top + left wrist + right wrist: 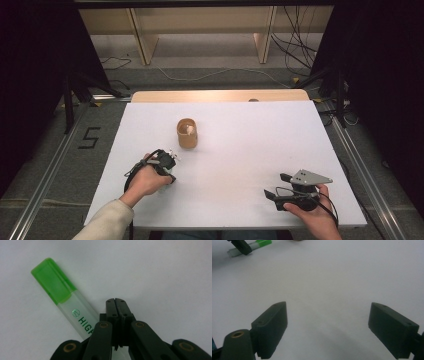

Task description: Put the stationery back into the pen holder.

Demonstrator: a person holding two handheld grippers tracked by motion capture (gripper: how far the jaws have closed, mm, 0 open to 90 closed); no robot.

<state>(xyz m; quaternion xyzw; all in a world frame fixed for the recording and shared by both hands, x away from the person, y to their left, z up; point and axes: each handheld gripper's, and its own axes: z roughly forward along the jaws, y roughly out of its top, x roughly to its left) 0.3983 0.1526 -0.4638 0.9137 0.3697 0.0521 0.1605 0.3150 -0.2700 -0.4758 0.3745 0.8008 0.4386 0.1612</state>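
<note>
Highlighter [67,302] is the likely object of work here: a slim pen with a frosted clear barrel and a bright green cap [52,281], lying flat on the white table [250,140]. It sits on the person's side of the tan cup [187,134], a little to the cup's left and near it.

The left gripper [115,301] is low over the pen, nearer the person than the cup. Its jaws are pressed together with nothing between their tips. The barrel runs just beside them and slips out of sight beneath the linkage, so whether they touch it cannot be told.

The right gripper [328,322] rests well apart from the cup, towards the near right corner, with its jaws spread wide and empty.

The pen looks light and rigid. Its smooth plastic is probably slippery, and it may roll or skid on the bare surface if nudged from one side. The best hold would seem to be across the middle of the barrel, jaws square to its length. The cap should be avoided, as it could pull off. Only modest pressure should be needed.

The cup holds something pale, which is too small to identify.
</note>
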